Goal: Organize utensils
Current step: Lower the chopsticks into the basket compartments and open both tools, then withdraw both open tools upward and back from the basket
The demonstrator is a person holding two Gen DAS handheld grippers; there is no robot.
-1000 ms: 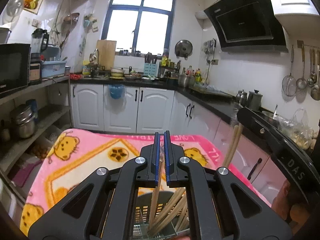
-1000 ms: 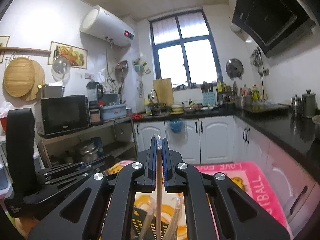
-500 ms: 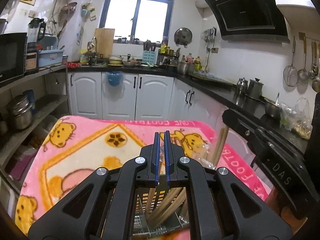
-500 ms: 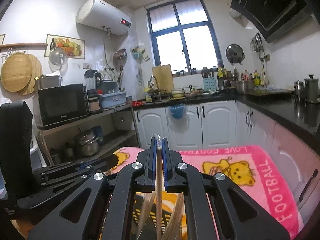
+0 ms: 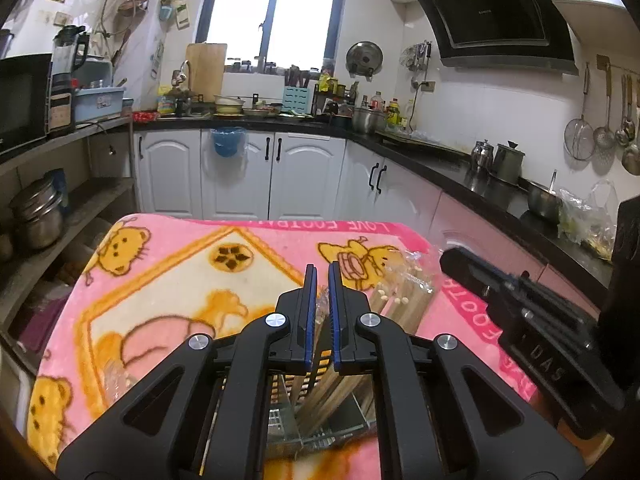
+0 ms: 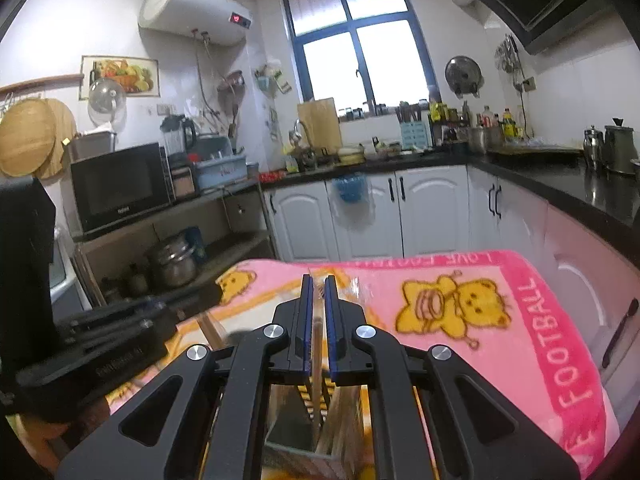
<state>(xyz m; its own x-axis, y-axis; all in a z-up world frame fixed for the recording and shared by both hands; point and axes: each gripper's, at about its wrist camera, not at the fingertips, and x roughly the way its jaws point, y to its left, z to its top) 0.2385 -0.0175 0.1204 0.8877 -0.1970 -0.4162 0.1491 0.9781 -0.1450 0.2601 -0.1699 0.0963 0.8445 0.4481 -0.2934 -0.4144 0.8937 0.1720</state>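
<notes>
My left gripper (image 5: pixel 321 280) is shut on a plastic-wrapped chopstick (image 5: pixel 320 312) that points down into a slotted metal utensil holder (image 5: pixel 280 420) right under the jaws. Several wooden chopsticks (image 5: pixel 332 384) lean inside it. A clear-wrapped bundle of chopsticks (image 5: pixel 404 296) sticks up just right of the fingers. My right gripper (image 6: pixel 318 284) is shut on a single wooden chopstick (image 6: pixel 317 360), which hangs into the same holder (image 6: pixel 292 456). Each gripper shows in the other's view: the right gripper (image 5: pixel 520 320) at the right, the left gripper (image 6: pixel 120 340) at the left.
The holder stands on a pink teddy-bear blanket (image 5: pixel 168 280) that covers a table. Past it are white cabinets (image 5: pixel 240 176), a black counter (image 5: pixel 460 172) along the right, and an open shelf with pots (image 5: pixel 36 216) and a microwave (image 6: pixel 120 184) on the left.
Both grippers have sunk toward the holder with their chopsticks. Both views have tipped downward, so more of the blanket shows. The jaws stay shut.
</notes>
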